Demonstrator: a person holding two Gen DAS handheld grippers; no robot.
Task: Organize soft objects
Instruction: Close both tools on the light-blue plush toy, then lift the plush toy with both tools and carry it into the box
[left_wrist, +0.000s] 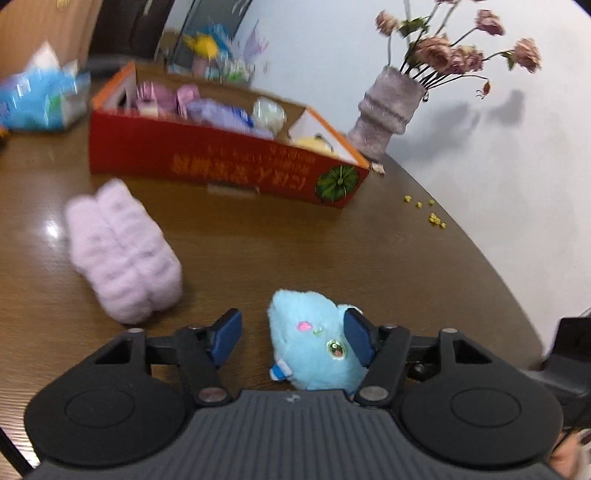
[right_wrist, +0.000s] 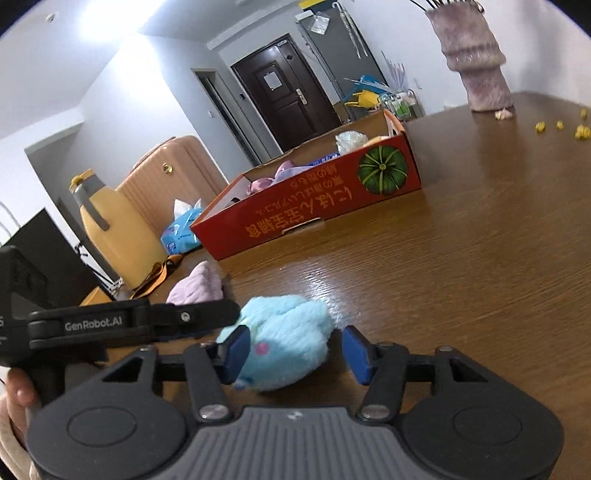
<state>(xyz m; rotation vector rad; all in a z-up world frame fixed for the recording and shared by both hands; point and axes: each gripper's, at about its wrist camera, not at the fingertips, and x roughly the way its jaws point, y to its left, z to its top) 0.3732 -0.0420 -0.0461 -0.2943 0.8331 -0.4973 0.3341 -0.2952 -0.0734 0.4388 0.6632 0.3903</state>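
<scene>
Blue plush, the small toy (left_wrist: 314, 347) sits on the near edge of the wooden table (left_wrist: 332, 251), between the pads of the left gripper (left_wrist: 291, 339); the right pad touches its side, the left pad stands clear, so the jaws are partly apart and not gripping. A lilac knit bundle (left_wrist: 122, 251) lies to the left, the red box (left_wrist: 221, 162) farther off

From the right wrist, the right gripper (right_wrist: 295, 354) also straddles the plush toy (right_wrist: 280, 339), its left pad against the fur, right pad apart. It looks light, squashy and unbreakable; pinching across the round body should hold
</scene>
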